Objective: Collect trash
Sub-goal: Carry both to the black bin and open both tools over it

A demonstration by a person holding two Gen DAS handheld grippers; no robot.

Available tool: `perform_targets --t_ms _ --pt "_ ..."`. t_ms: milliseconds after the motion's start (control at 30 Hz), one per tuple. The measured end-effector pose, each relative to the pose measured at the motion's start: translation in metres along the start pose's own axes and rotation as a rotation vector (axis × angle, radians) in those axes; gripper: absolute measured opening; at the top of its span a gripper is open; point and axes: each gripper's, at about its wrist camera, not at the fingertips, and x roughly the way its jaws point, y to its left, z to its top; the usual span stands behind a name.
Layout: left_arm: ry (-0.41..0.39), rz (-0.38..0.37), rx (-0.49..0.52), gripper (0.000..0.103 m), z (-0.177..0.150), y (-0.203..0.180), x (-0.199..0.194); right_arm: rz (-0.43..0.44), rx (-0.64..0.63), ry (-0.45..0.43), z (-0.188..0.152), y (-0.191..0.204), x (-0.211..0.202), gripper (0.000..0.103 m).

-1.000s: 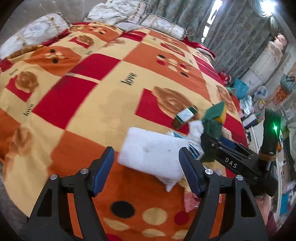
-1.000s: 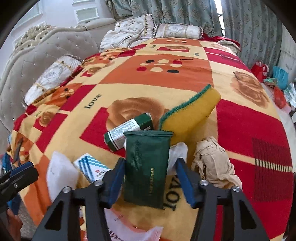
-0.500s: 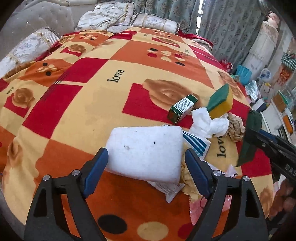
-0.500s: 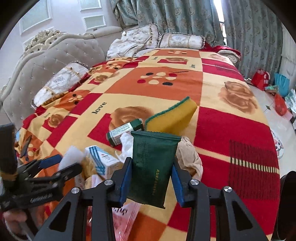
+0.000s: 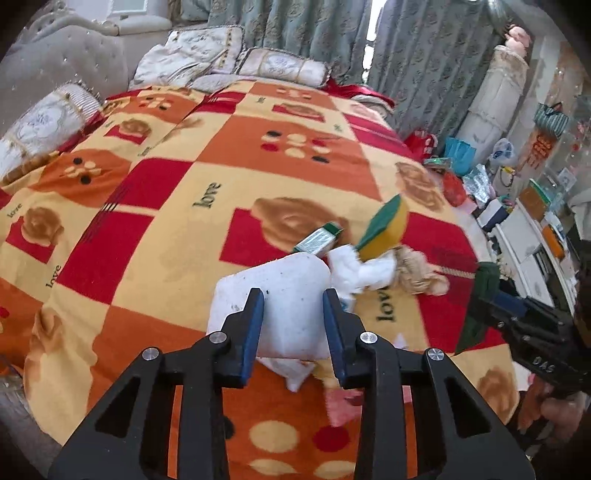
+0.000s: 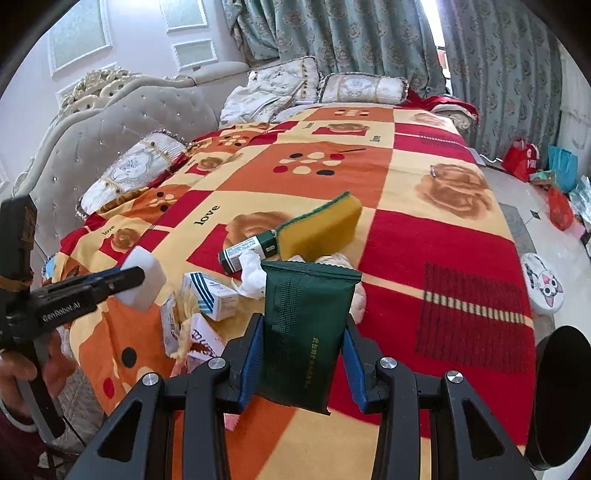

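Headboard: grey tufted [image 6: 122, 122], far left.
Pillows: white embroidered [image 6: 364, 88], at the bed's head.
Blanket: orange, red and cream fleece squares [image 6: 424, 240], printed "love".
Trash pile: boxes, tissue, yellow-green sponge [image 6: 321, 225], near the blanket's front edge.
Left gripper [image 5: 293, 325]: closing, pressed on white foam block [image 5: 291, 295], off the blanket.
Right gripper [image 6: 303, 363]: clamped on dark green packet [image 6: 304, 325], above the blanket.
Curtains: teal patterned [image 6: 332, 33].
Floor: pale tile with bags [image 6: 561, 170], far right.

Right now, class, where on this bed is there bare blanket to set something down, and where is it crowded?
Free: the blanket right of the yellow sponge, and the stretch toward the pillows. Crowded: around the striped box, tissue and green carton.
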Motion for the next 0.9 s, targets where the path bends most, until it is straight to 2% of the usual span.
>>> perform_targets --t_ms 267,667,900 --pt "-0.035 -0.085 0.101 0.030 0.009 -0.067 -0.017 -0.031 0.050 -0.028 -0.011 -0.033 -0.028 0.039" --pt "0.005 -0.211 0.261 0.030 0.010 -0.198 0.009 -0.145 0.173 -0.041 -0.036 -0.117 -0.070 0.039" --pt "0.027 -0.272 0.325 0.030 0.010 -0.261 0.025 -0.219 0.260 -0.047 -0.053 -0.175 -0.095 0.039"
